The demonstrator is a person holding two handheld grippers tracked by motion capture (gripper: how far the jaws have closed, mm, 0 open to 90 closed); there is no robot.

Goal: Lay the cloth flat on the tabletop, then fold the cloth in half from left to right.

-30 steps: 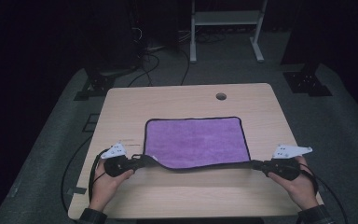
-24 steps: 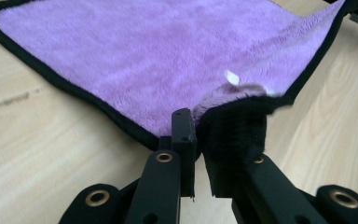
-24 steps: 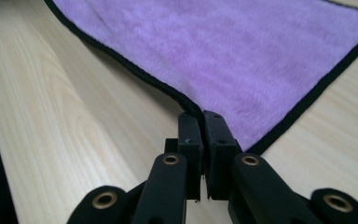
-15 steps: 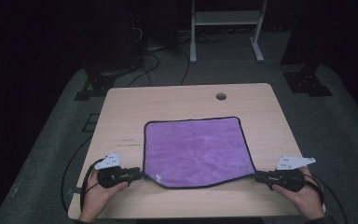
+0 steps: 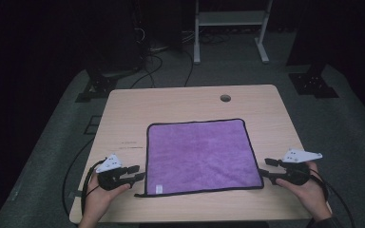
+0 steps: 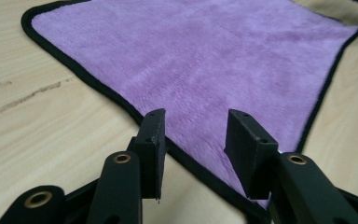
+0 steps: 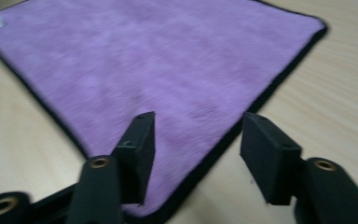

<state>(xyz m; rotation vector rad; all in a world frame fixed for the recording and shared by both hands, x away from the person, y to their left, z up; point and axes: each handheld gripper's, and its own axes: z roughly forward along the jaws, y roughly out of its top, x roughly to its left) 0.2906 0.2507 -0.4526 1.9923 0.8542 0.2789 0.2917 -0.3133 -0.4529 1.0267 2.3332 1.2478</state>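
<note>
Both of my grippers have let go of the purple cloth [image 5: 200,156] since a second ago, and it now lies spread flat in a square where it was still partly doubled over. It rests on the wooden table [image 5: 123,118], on the half toward me. My left gripper [image 5: 137,174] sits just off the cloth's near left corner, jaws just opened, the black hem [image 6: 121,100] between them but unpinched. My right gripper [image 5: 265,172] sits at the cloth's near right corner, jaws likewise just opened over that corner, pressing on nothing.
</note>
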